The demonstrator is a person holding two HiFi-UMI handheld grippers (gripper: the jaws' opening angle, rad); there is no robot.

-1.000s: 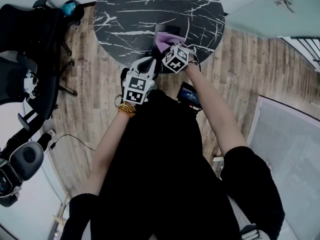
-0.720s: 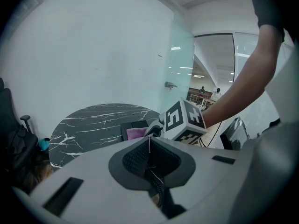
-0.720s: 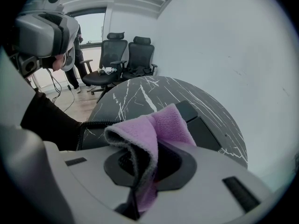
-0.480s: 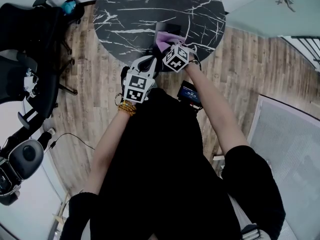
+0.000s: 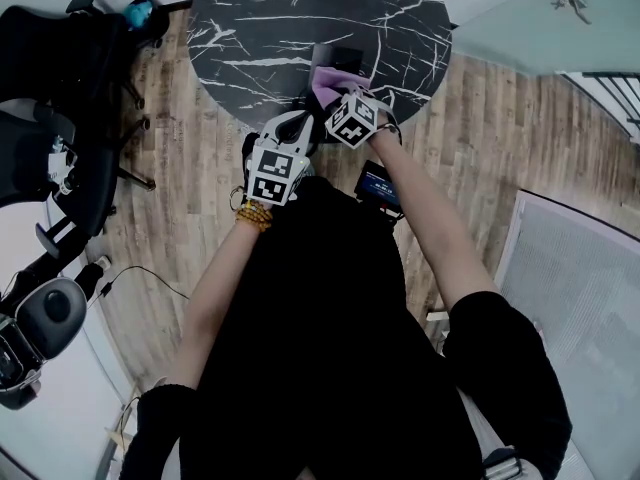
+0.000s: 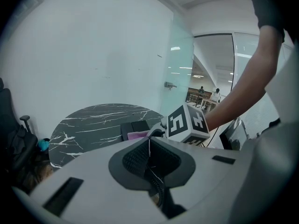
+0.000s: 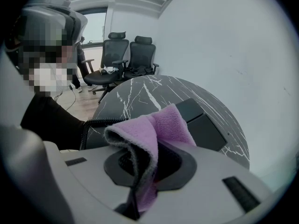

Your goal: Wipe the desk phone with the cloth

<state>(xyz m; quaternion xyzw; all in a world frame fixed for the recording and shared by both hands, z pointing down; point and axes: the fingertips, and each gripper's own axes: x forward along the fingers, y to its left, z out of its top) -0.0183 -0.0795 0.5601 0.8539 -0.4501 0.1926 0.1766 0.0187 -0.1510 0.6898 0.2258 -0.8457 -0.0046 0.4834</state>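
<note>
While the left gripper (image 6: pixel 149 154) hangs by the near rim of the round black marble table (image 5: pixel 250 28), its ribbed pads are pressed together. A dark ribbed strand runs down from them, perhaps the phone's cord, but the view is too cramped there to tell whether it is pinched or only passes behind. Just to the right, the coiled cord (image 7: pixel 93 122) shows plainly in the right gripper view, curling along the table edge until the cloth hides it. Beyond lies the desk phone (image 7: pixel 205 129), a low dark body on the table's near half, just past the cloth. Farther right, the right gripper (image 7: pixel 152 167) is clamped on the purple fleecy cloth (image 7: pixel 166 122), with a thick fold standing up out of the jaws and a tail hanging below. The step in hand looks like bringing that cloth onto the phone. To do it well, I judge that the right gripper should tilt so the free fold, not the hard jaw tips, meets the phone's face. It should then draw across in light, overlapping passes. Too much push could slide the phone over the smooth marble. The left gripper could therefore steady the body or hold the cord out of the stroke's path.
</note>
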